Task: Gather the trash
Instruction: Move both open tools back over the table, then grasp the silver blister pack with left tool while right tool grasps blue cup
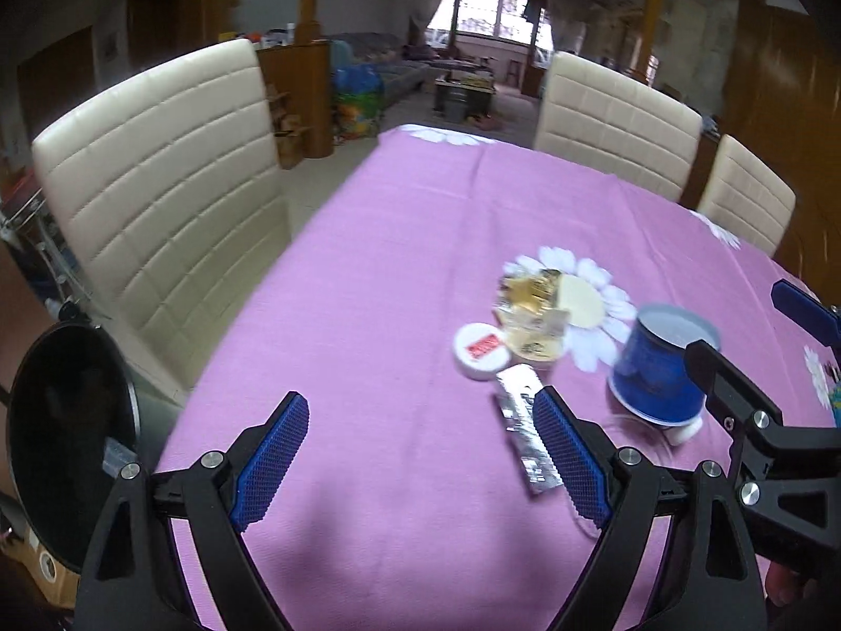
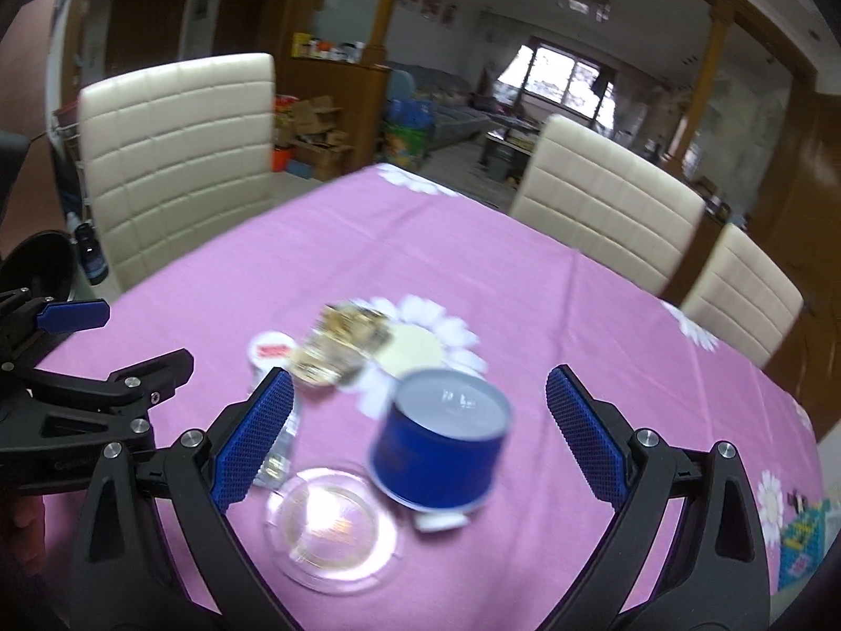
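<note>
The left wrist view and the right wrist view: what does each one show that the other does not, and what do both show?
Only the left wrist view shows the silver foil wrapper clearly and whole.

Only the right wrist view shows the clear plastic lid plainly, lying beside the blue cup.

Both show the pink tablecloth, the tipped blue cup, the small white lid with red print, the crumpled gold wrapper, the black bin and both hand-held grippers, open and empty.
</note>
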`<action>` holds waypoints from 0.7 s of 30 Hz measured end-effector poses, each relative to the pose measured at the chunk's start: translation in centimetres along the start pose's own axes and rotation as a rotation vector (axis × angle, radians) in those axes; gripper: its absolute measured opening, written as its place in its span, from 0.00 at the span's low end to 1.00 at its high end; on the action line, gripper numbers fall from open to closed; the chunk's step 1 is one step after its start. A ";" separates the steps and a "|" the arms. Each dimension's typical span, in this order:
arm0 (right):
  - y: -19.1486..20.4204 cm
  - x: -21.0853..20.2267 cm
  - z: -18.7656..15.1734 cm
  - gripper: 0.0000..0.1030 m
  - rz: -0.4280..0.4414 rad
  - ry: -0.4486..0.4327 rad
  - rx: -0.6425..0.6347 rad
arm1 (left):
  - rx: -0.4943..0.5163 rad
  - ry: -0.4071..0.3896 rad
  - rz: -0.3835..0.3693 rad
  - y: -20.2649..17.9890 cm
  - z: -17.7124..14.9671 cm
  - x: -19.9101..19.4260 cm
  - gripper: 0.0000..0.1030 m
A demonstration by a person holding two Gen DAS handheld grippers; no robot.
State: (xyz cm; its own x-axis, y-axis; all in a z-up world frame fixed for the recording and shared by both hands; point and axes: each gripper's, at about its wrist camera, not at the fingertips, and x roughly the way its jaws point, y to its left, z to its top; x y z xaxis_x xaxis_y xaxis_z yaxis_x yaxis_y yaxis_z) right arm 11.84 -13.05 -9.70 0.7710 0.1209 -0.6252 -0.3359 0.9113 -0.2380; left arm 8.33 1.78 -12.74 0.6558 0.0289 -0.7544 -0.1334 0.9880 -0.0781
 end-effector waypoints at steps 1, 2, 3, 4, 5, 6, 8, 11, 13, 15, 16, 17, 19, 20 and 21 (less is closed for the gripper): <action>-0.6 0.1 -0.2 0.93 -0.008 0.005 0.009 | 0.012 0.004 -0.007 -0.5 0.0 0.2 0.83; -0.8 0.1 -0.3 0.93 -0.014 0.008 0.014 | 0.021 0.010 -0.015 -1.0 0.0 0.4 0.83; -1.4 0.2 -0.4 0.93 -0.021 0.013 0.023 | 0.028 0.016 -0.023 -1.6 0.1 0.8 0.83; -1.6 0.3 -0.5 0.93 -0.023 0.017 0.028 | 0.035 0.024 -0.029 -2.0 0.1 1.2 0.83; -2.1 0.4 -0.6 0.93 -0.025 0.022 0.038 | 0.043 0.035 -0.036 -2.5 0.2 1.6 0.83; -2.1 0.7 -0.6 0.93 -0.025 0.025 0.043 | 0.049 0.041 -0.038 -2.9 0.2 1.8 0.83; -2.6 1.0 -0.7 0.93 -0.021 0.033 0.051 | 0.060 0.056 -0.040 -3.6 0.1 2.5 0.83; -2.9 1.6 -1.1 0.93 -0.003 0.042 0.058 | 0.063 0.086 -0.041 -3.7 -0.1 3.5 0.83; -3.0 2.0 -1.2 0.93 0.012 0.047 0.064 | 0.066 0.118 -0.036 -3.7 -0.4 4.4 0.82; -2.7 2.4 -1.2 0.93 0.028 0.052 0.062 | 0.059 0.147 -0.052 -3.5 -0.7 5.0 0.82; -2.5 2.6 -1.2 0.93 0.036 0.054 0.060 | 0.054 0.158 -0.056 -3.3 -0.9 5.3 0.82; -2.4 2.8 -1.1 0.93 0.043 0.055 0.058 | 0.050 0.162 -0.056 -3.1 -1.0 5.4 0.82; -1.9 3.3 -1.1 0.94 0.056 0.058 0.049 | 0.041 0.167 -0.060 -2.8 -1.1 5.7 0.81; -1.6 3.6 -1.0 0.94 0.060 0.060 0.044 | 0.039 0.168 -0.064 -2.6 -1.1 5.8 0.78; -1.4 3.9 -1.0 0.94 0.064 0.063 0.040 | 0.039 0.169 -0.072 -2.5 -1.2 5.9 0.77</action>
State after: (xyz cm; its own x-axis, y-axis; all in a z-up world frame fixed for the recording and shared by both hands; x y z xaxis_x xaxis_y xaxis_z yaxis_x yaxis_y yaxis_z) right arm 14.76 -14.26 -12.53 0.7126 0.1550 -0.6843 -0.3602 0.9178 -0.1672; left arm 11.68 -0.69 -17.77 0.5279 -0.0646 -0.8469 -0.0596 0.9918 -0.1128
